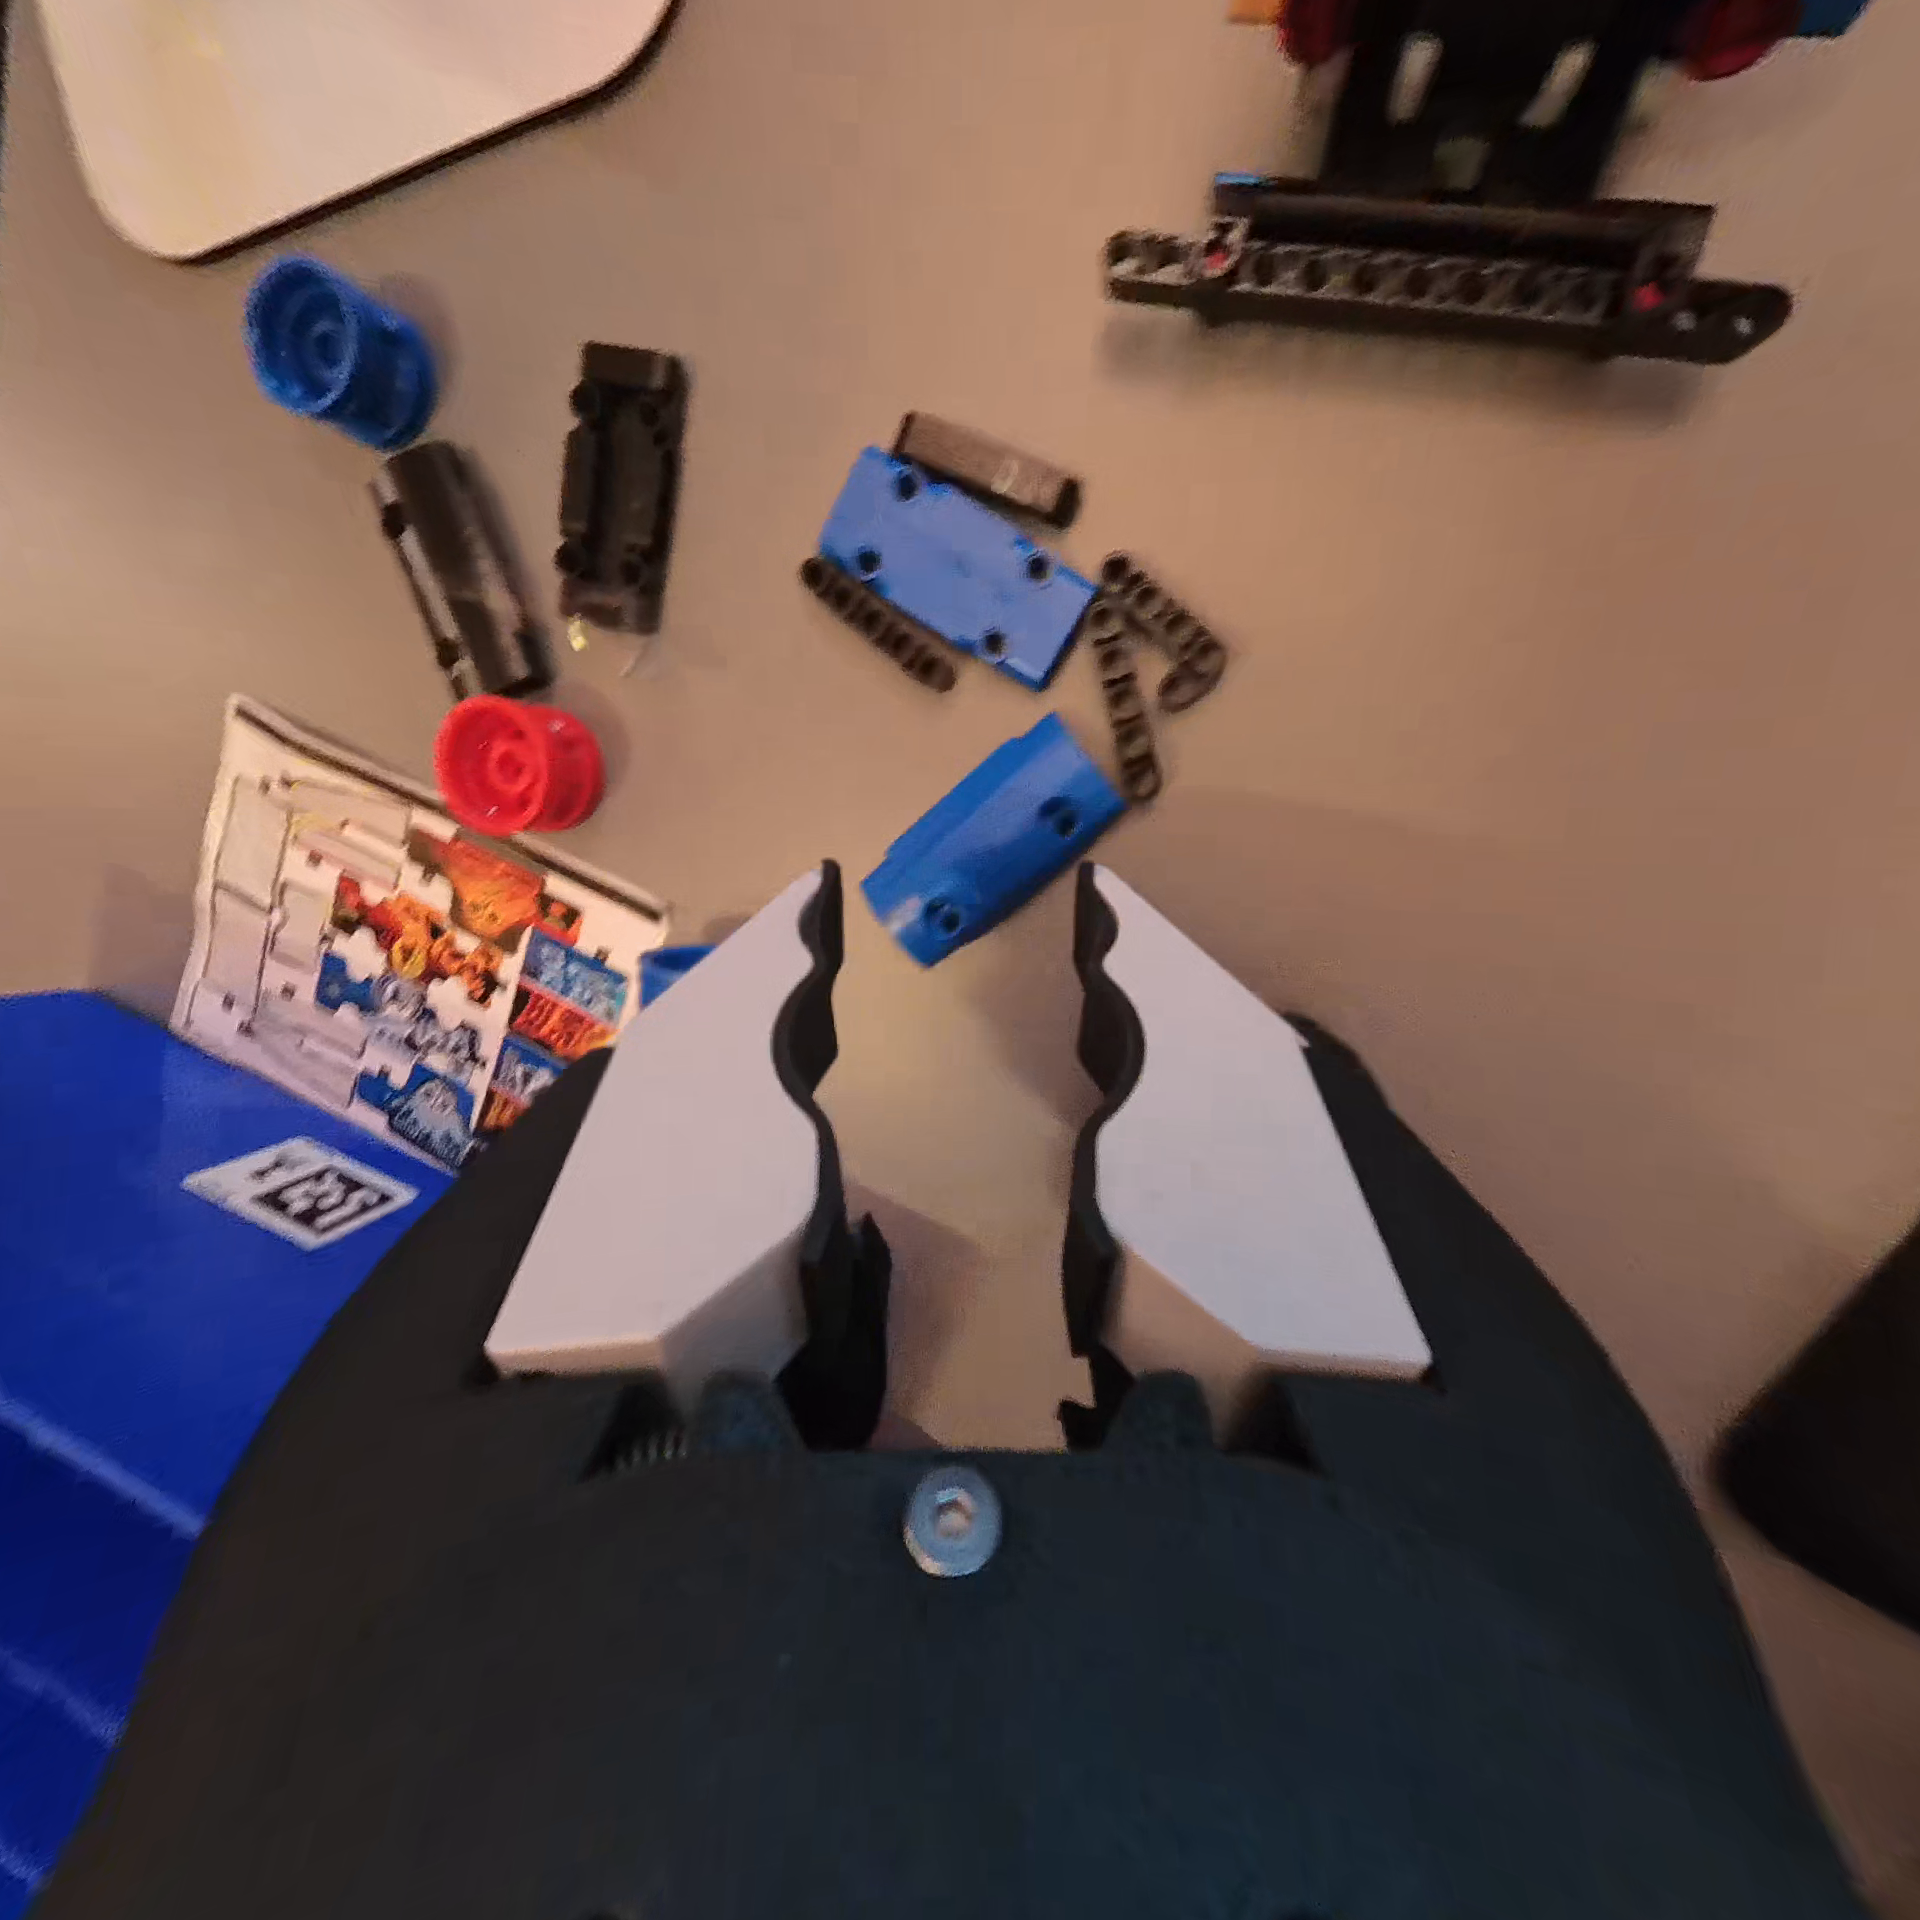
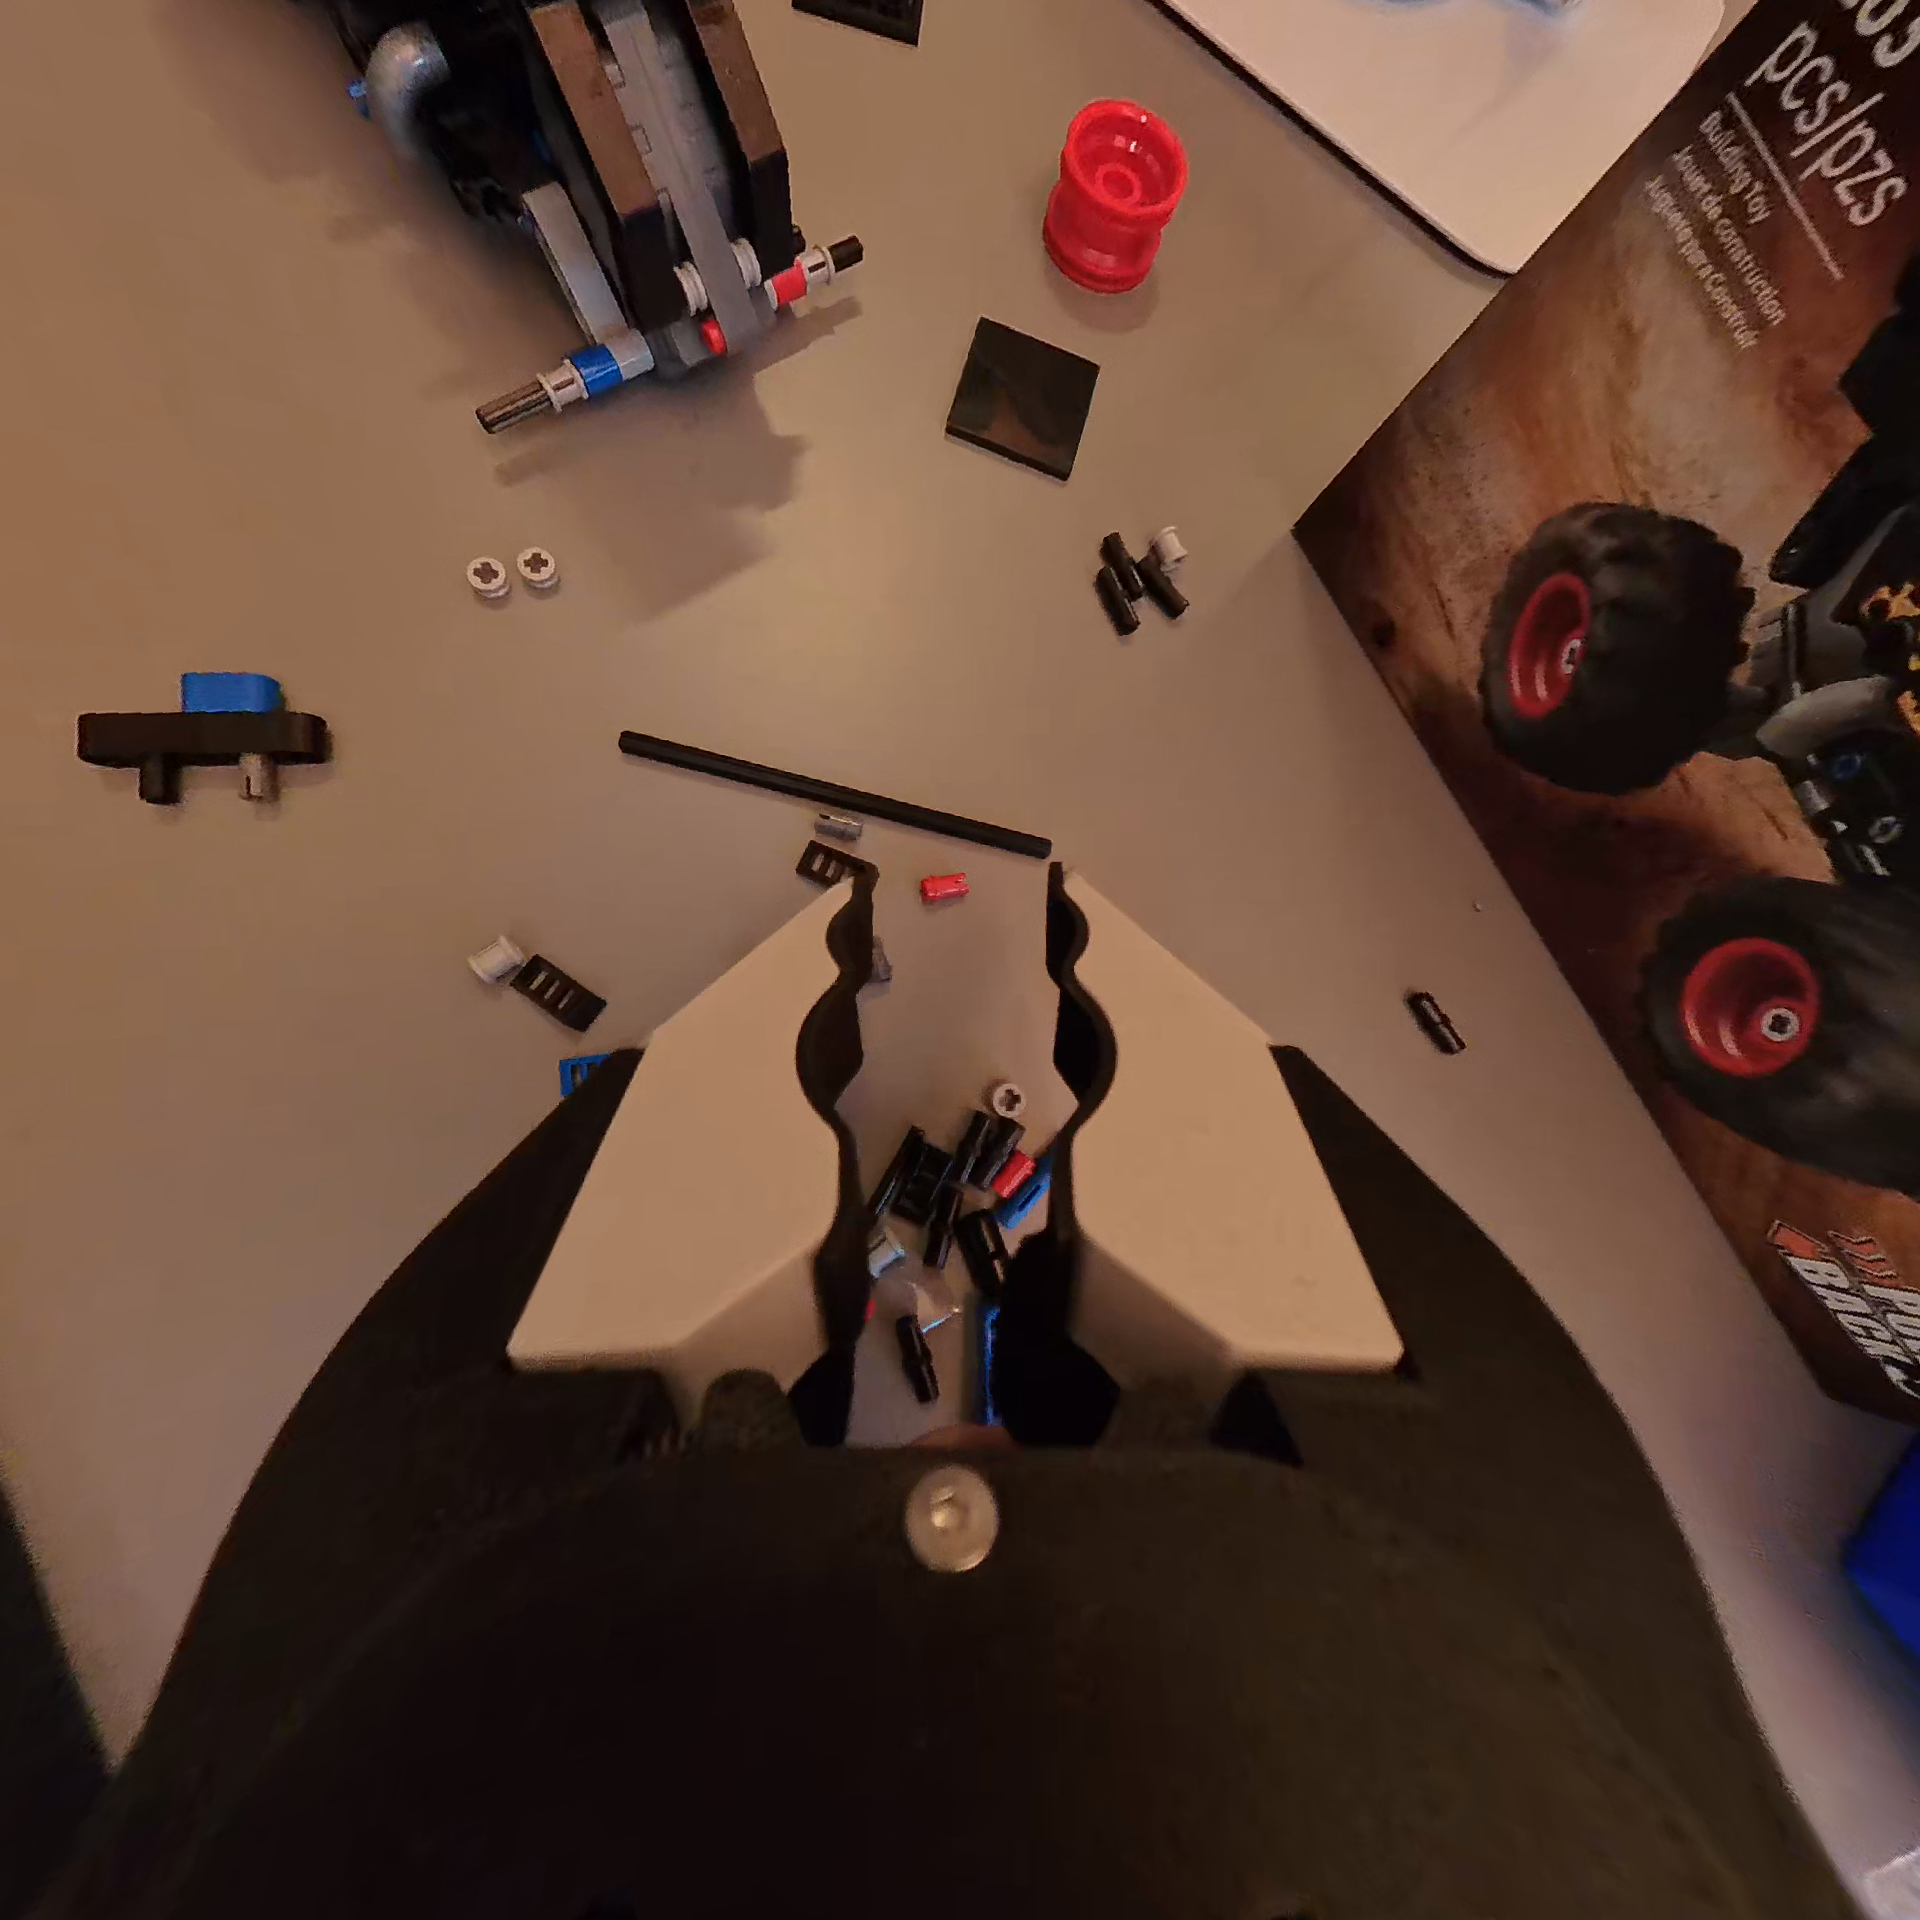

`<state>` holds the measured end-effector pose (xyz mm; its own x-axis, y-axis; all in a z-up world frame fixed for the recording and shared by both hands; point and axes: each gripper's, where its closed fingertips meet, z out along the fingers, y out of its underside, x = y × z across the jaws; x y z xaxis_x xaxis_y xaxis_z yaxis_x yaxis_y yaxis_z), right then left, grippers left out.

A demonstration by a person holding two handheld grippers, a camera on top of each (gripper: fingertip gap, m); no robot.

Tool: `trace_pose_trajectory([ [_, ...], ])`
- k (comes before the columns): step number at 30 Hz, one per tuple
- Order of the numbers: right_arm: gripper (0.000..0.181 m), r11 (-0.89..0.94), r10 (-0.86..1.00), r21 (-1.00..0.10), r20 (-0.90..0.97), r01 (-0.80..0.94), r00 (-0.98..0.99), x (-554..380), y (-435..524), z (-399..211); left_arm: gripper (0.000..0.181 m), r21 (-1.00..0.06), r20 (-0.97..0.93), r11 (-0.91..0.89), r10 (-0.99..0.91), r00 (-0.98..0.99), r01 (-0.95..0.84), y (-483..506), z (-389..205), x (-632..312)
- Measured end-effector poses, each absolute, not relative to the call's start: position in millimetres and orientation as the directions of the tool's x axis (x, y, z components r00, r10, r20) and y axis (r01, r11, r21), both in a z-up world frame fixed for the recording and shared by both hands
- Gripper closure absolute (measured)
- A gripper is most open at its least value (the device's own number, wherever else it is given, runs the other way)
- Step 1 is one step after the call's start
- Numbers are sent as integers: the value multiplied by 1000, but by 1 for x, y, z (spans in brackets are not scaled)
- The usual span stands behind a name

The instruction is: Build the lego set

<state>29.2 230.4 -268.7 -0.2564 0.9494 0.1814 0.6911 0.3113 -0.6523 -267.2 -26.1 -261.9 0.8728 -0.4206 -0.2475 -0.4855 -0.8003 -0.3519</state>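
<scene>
Fingers of the left gripper (image 1: 956,883) stand apart with nothing between them, hovering above the table (image 1: 1455,727). Just ahead of the tips lies a blue block (image 1: 992,842), tilted, apart from both fingers. Beyond it sits a flat blue plate (image 1: 951,566) resting over black beams (image 1: 1148,665), with a dark bar (image 1: 987,468) against its far edge. Left of these lie two black housings (image 1: 540,520), a blue wheel hub (image 1: 338,353) and a red wheel hub (image 1: 520,767). An instruction booklet (image 1: 343,935) lies beside the red hub, partly over a blue bin (image 1: 125,1299). At the far right stands a black frame (image 1: 1444,260) of the partly built model. A white board (image 1: 312,104) occupies the far left corner.

Fingers of the right gripper (image 2: 956,883) are likewise apart and hold nothing. A small red pin (image 2: 943,886) lies on the table between the tips, touching neither. Below, between the finger bases, sits a heap of small pins (image 2: 966,1184), black, red, blue and grey. Just past the tips lies a long black axle (image 2: 831,795). Further out: a black square tile (image 2: 1023,398), a second red hub (image 2: 1117,192), two grey bushes (image 2: 512,569), a black beam with blue piece (image 2: 203,732), and the chassis (image 2: 644,177) with axles protruding. The set's box (image 2: 1621,675) lies along the right edge
</scene>
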Motion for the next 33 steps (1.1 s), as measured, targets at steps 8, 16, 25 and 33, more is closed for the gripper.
trace_pose_trajectory([
  [8, 149, 314, 948, -653, 175, 689, -267, 31, 229, -270, 134, -371, -224, -751, -499, 837, -547, -5, -274, -229],
  [16, 149, 281, 956, -690, 145, 667, -254, 32, 231, -264, 103, -541, -247, -635, -506, 826, -551, 28, -242, -182],
  [25, 149, 276, 959, -697, 155, 662, -237, 36, 235, -261, 90, -497, -234, -583, -623, 746, -643, 88, -258, -118],
  [33, 150, 256, 965, -708, 153, 658, -211, 45, 244, -260, 109, -478, -217, -611, -614, 759, -631, 89, -269, -120],
])
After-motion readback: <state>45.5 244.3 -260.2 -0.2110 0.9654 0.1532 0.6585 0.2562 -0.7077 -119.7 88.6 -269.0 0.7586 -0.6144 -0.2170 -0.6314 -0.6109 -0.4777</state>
